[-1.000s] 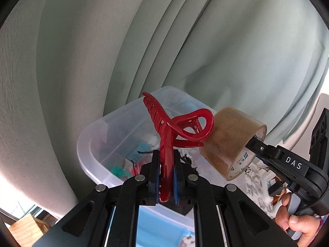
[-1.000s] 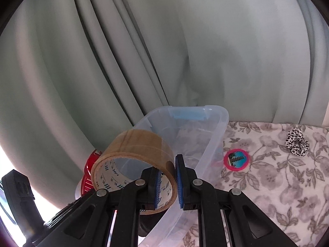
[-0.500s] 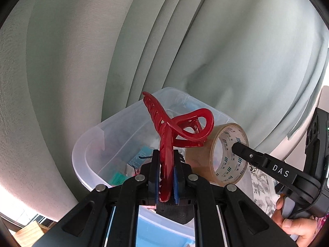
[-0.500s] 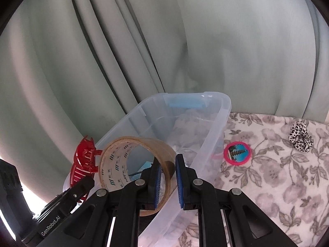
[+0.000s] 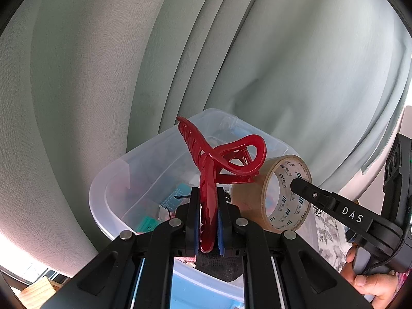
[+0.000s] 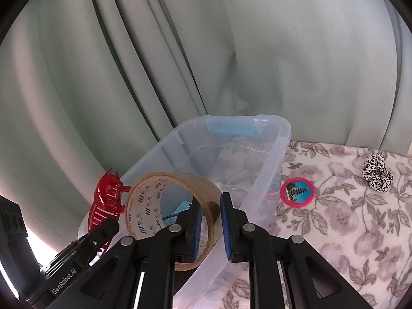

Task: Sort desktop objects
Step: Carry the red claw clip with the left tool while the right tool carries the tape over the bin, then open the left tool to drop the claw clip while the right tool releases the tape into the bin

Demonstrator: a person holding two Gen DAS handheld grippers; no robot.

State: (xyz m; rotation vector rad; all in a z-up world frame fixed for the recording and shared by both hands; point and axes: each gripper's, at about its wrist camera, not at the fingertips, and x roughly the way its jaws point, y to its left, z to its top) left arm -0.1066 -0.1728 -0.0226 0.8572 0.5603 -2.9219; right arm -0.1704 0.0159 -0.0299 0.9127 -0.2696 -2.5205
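Over the bin point(image 6: 282, 139), hair claw point(image 5: 206, 206) and tape roll point(image 6: 164, 200) are clamped, undropped; at three o'clock a pink disc point(image 6: 297, 191) and scrunchie point(image 6: 377, 172) remain

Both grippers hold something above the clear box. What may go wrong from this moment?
1. The right gripper pinches only the wall of the tape roll, near the clear box's rim; it may fall onto the flowered cloth.
2. The red hair claw in the left gripper nearly touches the roll and may catch it.
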